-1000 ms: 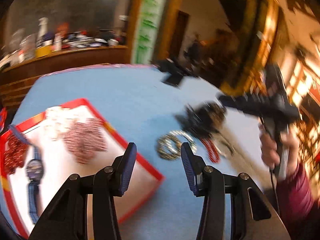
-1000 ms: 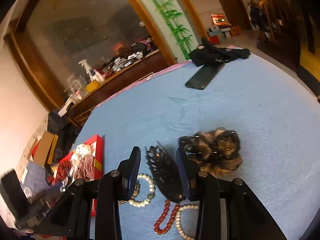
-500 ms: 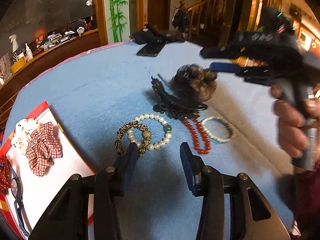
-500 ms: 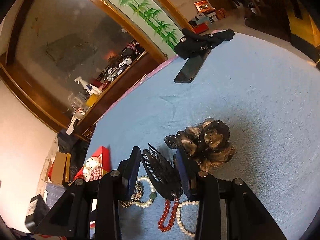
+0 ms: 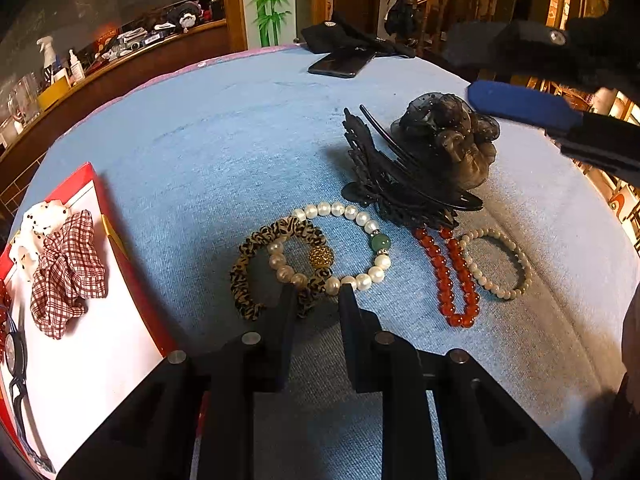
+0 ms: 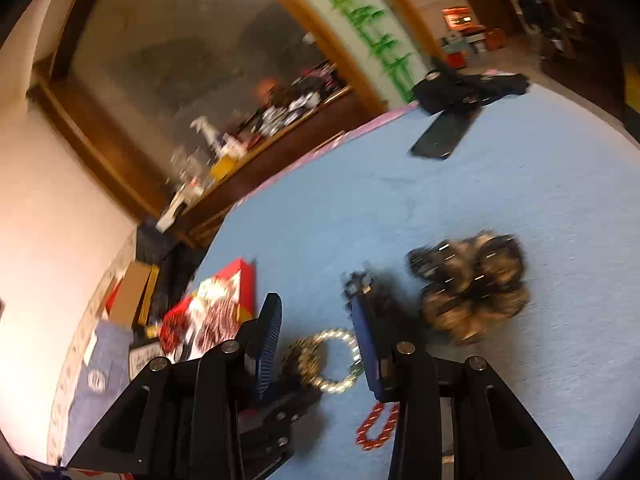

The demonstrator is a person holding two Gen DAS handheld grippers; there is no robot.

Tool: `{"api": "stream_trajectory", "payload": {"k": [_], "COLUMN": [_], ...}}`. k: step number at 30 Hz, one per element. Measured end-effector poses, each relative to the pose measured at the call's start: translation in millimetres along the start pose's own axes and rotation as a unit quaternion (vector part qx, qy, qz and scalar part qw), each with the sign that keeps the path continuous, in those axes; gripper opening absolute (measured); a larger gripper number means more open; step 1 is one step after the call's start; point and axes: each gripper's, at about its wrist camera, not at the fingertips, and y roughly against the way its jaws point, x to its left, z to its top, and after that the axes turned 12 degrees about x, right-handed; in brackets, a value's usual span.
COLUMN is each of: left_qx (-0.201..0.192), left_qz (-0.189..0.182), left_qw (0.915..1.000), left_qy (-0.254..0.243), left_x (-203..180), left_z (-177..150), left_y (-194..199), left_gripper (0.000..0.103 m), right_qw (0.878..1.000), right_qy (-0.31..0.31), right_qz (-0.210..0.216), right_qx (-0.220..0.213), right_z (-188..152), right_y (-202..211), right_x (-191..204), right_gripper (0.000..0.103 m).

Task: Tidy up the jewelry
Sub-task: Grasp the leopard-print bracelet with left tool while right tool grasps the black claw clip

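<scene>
Closing over the leopard-print hair tie [image 5: 256, 268] and pearl bracelet [image 5: 340, 248] on the blue bench [image 5: 224, 152], the left gripper [image 5: 314, 296] pinches nothing yet; farther right, the right gripper [image 6: 316, 340] hangs part-open and empty above the black hair clip [image 5: 396, 184].

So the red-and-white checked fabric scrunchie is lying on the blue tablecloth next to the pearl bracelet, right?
Not quite. The red-and-white checked fabric scrunchie lies in the red-rimmed white tray, as the left wrist view shows. The pearl bracelet is on the blue tablecloth.
</scene>
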Motion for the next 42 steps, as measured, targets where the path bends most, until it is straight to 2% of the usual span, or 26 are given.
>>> {"api": "stream_trajectory", "payload": {"k": [1, 2, 6, 9, 13, 15, 17, 20, 24, 29, 35, 42], "left_qx": [-0.002, -0.004, -0.018, -0.048, -0.097, -0.119, -0.133, -0.136, -0.132, -0.127, -0.117, -0.118], "left_qz": [0.010, 0.016, -0.023, -0.049, -0.068, -0.067, -0.062, -0.063, -0.067, -0.077, -0.081, -0.079], "left_qw": [0.9999, 0.9998, 0.9985, 0.9957, 0.9899, 0.9867, 0.9849, 0.9840, 0.9847, 0.9847, 0.9856, 0.9864], "left_qy": [0.005, 0.014, 0.045, 0.062, 0.078, 0.088, 0.091, 0.095, 0.091, 0.091, 0.091, 0.083], "left_x": [1, 4, 20, 33, 45, 51, 56, 59, 59, 60, 57, 55], "left_z": [0, 0, -2, -3, -7, -10, -11, -11, -8, -7, -8, -8], "left_y": [0, -1, 8, 25, 56, 71, 80, 83, 81, 80, 73, 72], "left_gripper": [0.004, 0.003, 0.003, 0.003, 0.003, 0.003, 0.003, 0.003, 0.003, 0.003, 0.004, 0.004], "right_qw": [1.000, 1.000, 0.999, 0.998, 0.996, 0.996, 0.996, 0.991, 0.990, 0.985, 0.974, 0.975], "right_qy": [0.006, 0.011, 0.019, 0.010, 0.011, 0.019, 0.022, 0.021, 0.005, 0.031, 0.043, 0.045], "right_qz": [-0.001, -0.004, -0.023, -0.065, -0.081, -0.077, -0.083, -0.128, -0.137, -0.157, -0.212, -0.208], "right_qx": [0.007, 0.012, 0.025, 0.017, 0.039, 0.046, 0.033, 0.011, 0.044, 0.057, 0.071, 0.071], "right_z": [-2, -3, -6, -4, -3, -5, -6, -4, 0, 0, 0, -1], "right_y": [-4, -8, -18, -18, -30, -34, -32, -26, -44, -59, -77, -79], "right_x": [4, 6, 10, 3, -3, 0, 3, -1, -17, -14, -20, -20], "right_gripper": [0.040, 0.040, 0.038, 0.037, 0.037, 0.037, 0.037, 0.037, 0.037, 0.038, 0.046, 0.043]}}
